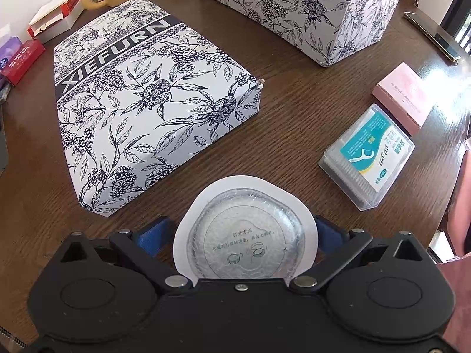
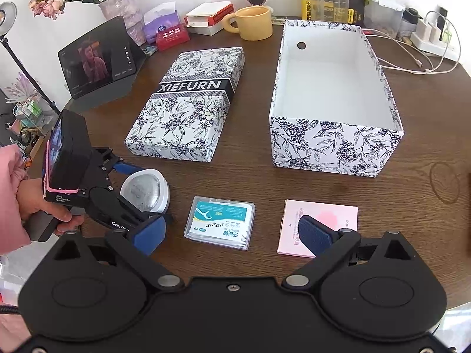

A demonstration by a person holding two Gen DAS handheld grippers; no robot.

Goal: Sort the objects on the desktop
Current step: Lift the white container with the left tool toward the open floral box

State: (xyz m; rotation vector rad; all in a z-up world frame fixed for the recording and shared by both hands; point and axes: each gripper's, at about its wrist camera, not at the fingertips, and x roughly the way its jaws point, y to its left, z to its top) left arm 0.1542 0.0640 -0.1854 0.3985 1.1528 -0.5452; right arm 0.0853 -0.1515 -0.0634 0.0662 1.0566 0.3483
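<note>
Dark wood desk (image 2: 250,176) against a white wall, cluttered along the back edge. Left gripper (image 1: 245,232) clamps a round white sealed container (image 1: 245,235) with a foil lid, blue pads pressed on both sides of it; in the right wrist view the same left gripper (image 2: 141,197) sits at the desk's near left, the round white sealed container (image 2: 145,189) between its fingers, tilted, low over or on the wood, cannot tell which. A hand (image 2: 44,206) in a pink sleeve grips the handle. Right gripper (image 2: 232,235) is spread wide, nothing between the blue pads, hovering above the near edge of the desk. Just ahead of it lies a clear floss pick box (image 2: 219,226) with a teal label, flat on the wood; a flat pink box (image 2: 321,223) lies beside it to the right, partly behind the right finger. Further out, the patterned lid (image 2: 188,108) marked XIEFURN lies flat mid-desk, and the open patterned box (image 2: 332,147) stands right of it, apart, white interior visible. Back row: yellow mug (image 2: 253,23), red-and-white carton (image 2: 209,17), tissue pack (image 2: 160,23), vase of pink flowers (image 2: 117,8). A tablet (image 2: 98,56) stands at left showing a video. White cables (image 2: 412,61) trail at the far right.
</note>
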